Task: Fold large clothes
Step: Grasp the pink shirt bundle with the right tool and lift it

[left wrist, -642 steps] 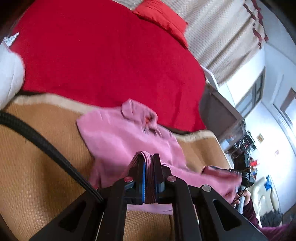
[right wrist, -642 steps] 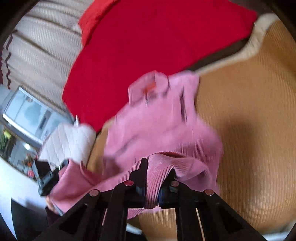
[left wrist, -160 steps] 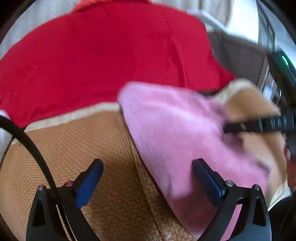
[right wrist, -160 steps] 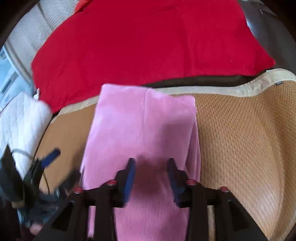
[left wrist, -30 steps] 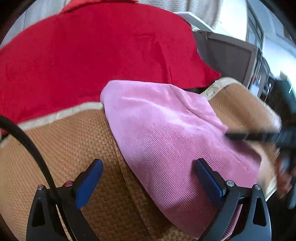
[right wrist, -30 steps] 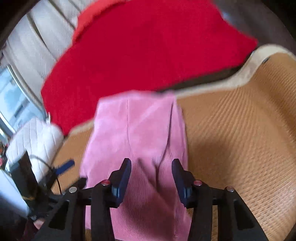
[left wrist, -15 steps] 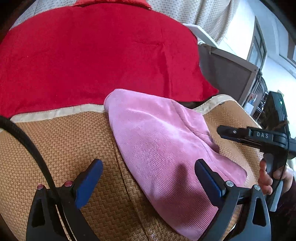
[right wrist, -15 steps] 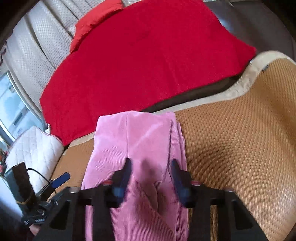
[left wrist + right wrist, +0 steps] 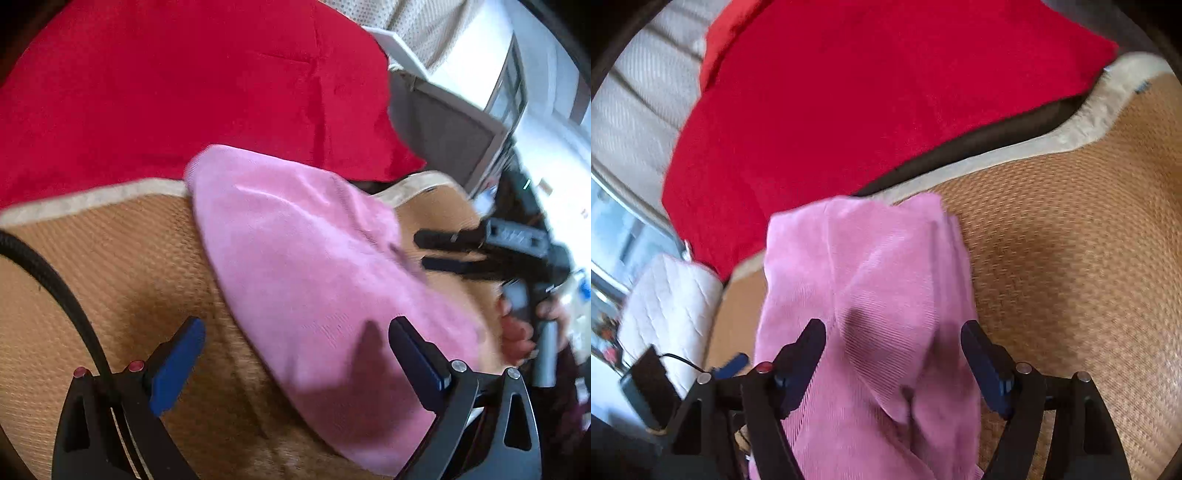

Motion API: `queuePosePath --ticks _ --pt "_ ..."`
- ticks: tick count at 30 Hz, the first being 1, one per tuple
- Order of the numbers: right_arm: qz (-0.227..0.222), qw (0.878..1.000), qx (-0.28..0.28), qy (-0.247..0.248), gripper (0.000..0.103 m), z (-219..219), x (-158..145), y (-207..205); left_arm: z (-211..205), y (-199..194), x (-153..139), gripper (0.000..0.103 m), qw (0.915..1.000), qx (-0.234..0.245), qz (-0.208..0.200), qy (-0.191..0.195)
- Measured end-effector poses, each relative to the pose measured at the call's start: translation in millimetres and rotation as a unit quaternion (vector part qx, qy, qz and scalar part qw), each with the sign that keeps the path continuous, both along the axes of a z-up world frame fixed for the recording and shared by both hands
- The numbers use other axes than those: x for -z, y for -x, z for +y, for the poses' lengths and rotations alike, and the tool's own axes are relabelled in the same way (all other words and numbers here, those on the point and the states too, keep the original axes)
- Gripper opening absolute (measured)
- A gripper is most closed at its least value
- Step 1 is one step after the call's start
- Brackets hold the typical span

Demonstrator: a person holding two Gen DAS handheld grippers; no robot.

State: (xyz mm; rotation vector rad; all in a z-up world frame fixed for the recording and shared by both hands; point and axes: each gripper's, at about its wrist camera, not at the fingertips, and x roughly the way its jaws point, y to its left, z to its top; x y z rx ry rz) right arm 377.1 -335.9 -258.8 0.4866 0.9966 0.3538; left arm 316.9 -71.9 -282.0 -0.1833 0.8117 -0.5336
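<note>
Here your soft pink ribbed top (image 9: 871, 295) lies folded on the woven tan mat (image 9: 1071, 258) near its pale far edge, by the red blanket (image 9: 868, 92); your right gripper (image 9: 894, 354) is opening over it, and your left gripper (image 9: 295, 347) is wide open, holding nothing.

Left gripper (image 9: 295, 350): jaws spread wide, blue pads (image 9: 415, 352) well apart, nothing pressed between them; points forward and downward. Right gripper (image 9: 892, 354): jaws opening, dark pads (image 9: 982, 356) clear of any grip; pink garment (image 9: 871, 295) lies below and between the fingers but neither pad presses on it. Also angled downward. In the left wrist view the right gripper (image 9: 421, 249) shows side-on at the right, held by a hand (image 9: 517, 332) wrapped around its grey handle; picture blurred there.
</note>
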Motion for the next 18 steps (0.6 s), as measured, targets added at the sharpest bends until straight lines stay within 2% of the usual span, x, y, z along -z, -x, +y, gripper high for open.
queuePosePath --ticks 4,6,12,15,18 --pt "0.03 0.999 0.007 -0.036 0.079 -32 14 1 4 -3 2 0.1 0.9975 0.03 0.032 0.056" --pt "0.053 0.997 0.002 -0.065 0.079 -42 27 -1 2 -4 5 0.1 0.9954 0.034 0.053 0.072" --pt "0.087 0.989 -0.03 -0.118 0.079 -41 48 0 3 -19 24 0.1 0.9858 0.031 0.117 0.117" --pt "0.087 0.987 -0.049 -0.128 0.079 -33 55 -7 2 -24 30 0.1 0.9813 0.027 0.128 0.141" --pt "0.095 0.978 -0.065 -0.173 0.079 -30 67 -11 6 -26 34 0.1 0.9773 0.027 0.135 0.161"
